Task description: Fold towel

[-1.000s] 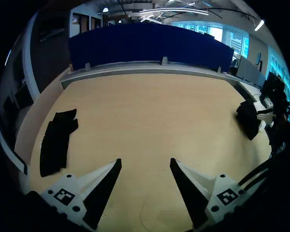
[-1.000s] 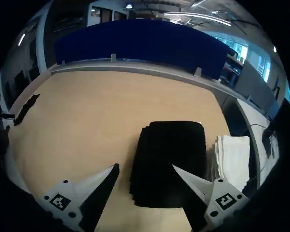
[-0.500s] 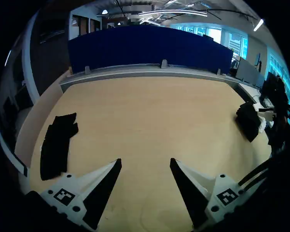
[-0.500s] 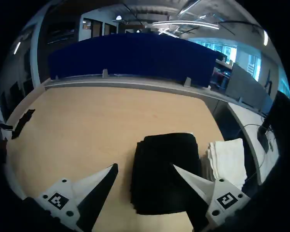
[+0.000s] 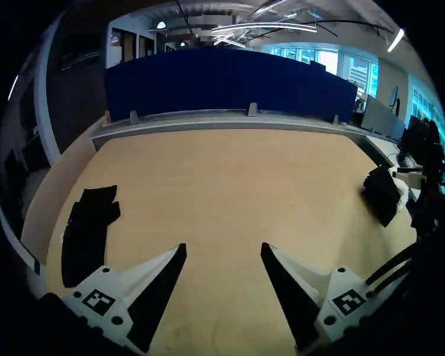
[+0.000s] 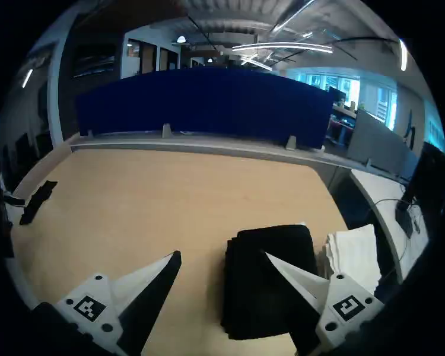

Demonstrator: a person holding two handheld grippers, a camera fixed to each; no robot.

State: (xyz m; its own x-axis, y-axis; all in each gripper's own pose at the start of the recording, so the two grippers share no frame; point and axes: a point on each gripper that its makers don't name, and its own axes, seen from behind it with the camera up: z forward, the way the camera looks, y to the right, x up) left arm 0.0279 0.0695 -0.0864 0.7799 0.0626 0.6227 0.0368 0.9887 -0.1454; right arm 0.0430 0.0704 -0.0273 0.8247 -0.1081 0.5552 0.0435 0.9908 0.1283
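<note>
Right tool (image 6: 221, 255) stands open and empty near the folded black towel (image 6: 264, 285) on the bench (image 6: 163, 190). White towels (image 6: 356, 255) lie beside that towel. Left tool (image 5: 222, 246) is open and empty.

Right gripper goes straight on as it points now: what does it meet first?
Probably the folded black towel stack, which lies just ahead, toward one finger's side of the open right gripper. Beyond it is bare table. Depth is unclear, so it might pass over the stack.
</note>
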